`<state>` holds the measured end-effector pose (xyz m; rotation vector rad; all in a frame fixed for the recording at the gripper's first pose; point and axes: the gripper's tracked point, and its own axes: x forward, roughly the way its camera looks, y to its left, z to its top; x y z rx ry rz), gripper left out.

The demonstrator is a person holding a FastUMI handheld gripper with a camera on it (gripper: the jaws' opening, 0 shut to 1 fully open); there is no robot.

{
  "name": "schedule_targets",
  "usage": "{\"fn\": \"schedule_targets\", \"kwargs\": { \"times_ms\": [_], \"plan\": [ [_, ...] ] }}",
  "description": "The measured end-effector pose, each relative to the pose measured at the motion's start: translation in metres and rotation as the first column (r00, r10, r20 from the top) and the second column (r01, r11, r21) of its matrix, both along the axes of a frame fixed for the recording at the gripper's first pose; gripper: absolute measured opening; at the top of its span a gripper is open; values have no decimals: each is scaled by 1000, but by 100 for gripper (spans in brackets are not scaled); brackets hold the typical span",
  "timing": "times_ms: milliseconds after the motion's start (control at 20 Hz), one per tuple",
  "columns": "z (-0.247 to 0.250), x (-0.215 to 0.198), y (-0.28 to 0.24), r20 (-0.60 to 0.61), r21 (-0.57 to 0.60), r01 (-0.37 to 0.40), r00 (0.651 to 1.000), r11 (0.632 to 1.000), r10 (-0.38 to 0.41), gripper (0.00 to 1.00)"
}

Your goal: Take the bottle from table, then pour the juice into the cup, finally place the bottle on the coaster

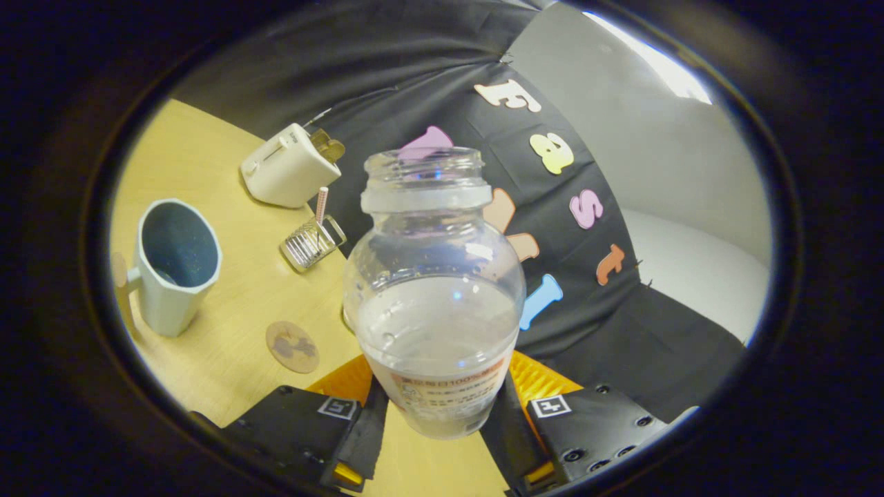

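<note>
You've got the clear plastic bottle with no cap and a printed label [434, 290] clamped low on its body, and the two-finger black gripper [435, 421] has a finger pressing on each side, so the wide mouth points up and away from you. It looks lifted off the pale yellow wooden table [228, 276], and the view is tilted with it. The cloudy liquid sits level at about half height, so nothing has reached the neck yet, I'd say. Holding it by the base leaves the whole upper part free to tip over a rim.

Off beyond the left finger stands the pale blue faceted cup with a dark inside [176, 266], mouth open toward you. Between cup and fingers lies the round brown coaster [292, 346], bare and flat, kept for the last step.

Count them: one bottle, one cup, one coaster. Further back, one cream toaster [290, 166] and one small clear ribbed glass holding a pink straw [312, 241].
</note>
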<state>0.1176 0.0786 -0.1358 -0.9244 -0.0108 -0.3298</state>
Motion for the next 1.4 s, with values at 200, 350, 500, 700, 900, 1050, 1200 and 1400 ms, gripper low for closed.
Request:
{"fn": "schedule_targets", "kwargs": {
  "times_ms": [200,350,500,700,900,1050,1200,1400],
  "plan": [
    [-4,5,6,-12,-98,21,1000,995,-22,75],
    [-11,13,5,-24,-163,42,999,986,-47,75],
    [-17,16,5,-20,-243,56,998,968,-63,75],
    [-20,16,12,-2,-351,62,998,934,-67,75],
    [-24,21,21,-1,-416,53,998,908,-58,75],
    [-28,22,24,-4,-450,49,998,892,-57,75],
    [-28,22,26,1,-486,50,998,873,-57,75],
    [-22,24,28,27,-524,62,998,849,-56,75]
  ]
}}
